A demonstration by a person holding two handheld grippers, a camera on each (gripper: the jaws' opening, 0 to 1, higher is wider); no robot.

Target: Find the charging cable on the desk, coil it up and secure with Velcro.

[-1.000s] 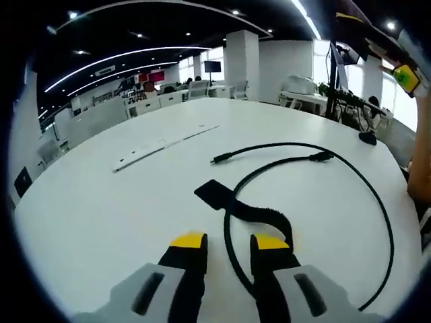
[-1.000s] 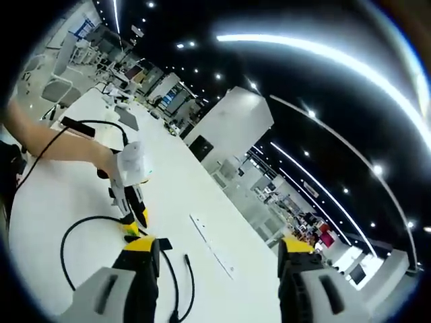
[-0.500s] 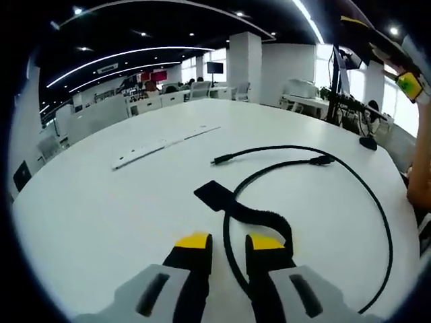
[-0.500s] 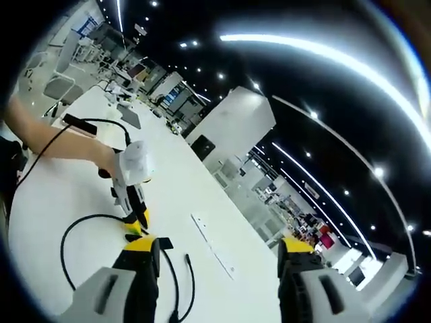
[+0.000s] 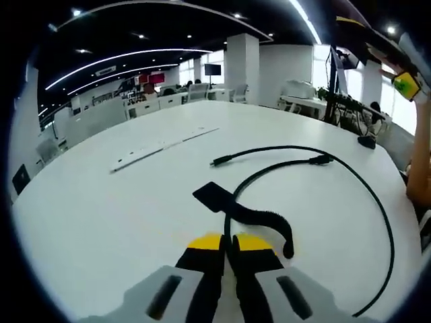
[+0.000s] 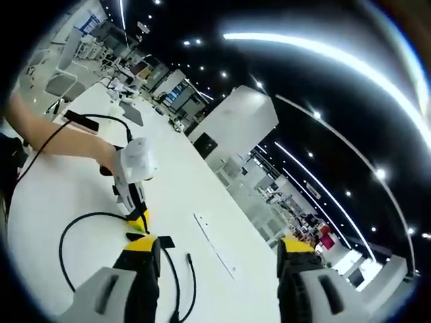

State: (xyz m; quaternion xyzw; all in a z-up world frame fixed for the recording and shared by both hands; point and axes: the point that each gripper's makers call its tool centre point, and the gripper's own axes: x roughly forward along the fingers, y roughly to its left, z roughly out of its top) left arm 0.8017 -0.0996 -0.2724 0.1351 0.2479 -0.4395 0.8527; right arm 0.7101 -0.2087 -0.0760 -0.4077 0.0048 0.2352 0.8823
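Observation:
A black charging cable lies in a wide loop on the round white table, both plug ends pointing to the middle. A black Velcro strap is wrapped on it close to my left gripper, whose yellow-tipped jaws are shut on the cable beside the strap. From the right gripper view the left gripper presses down on the cable near the strap. My right gripper hangs open in the air above the table, nothing between its jaws.
A long white strip lies across the far side of the table. A black stand base and a monitor pole sit at the far right edge. A person's arm reaches in from the right. Office desks stand behind.
The left gripper's jaws have come together from open to shut on the cable near the strap. The right gripper stays open and nearly still.

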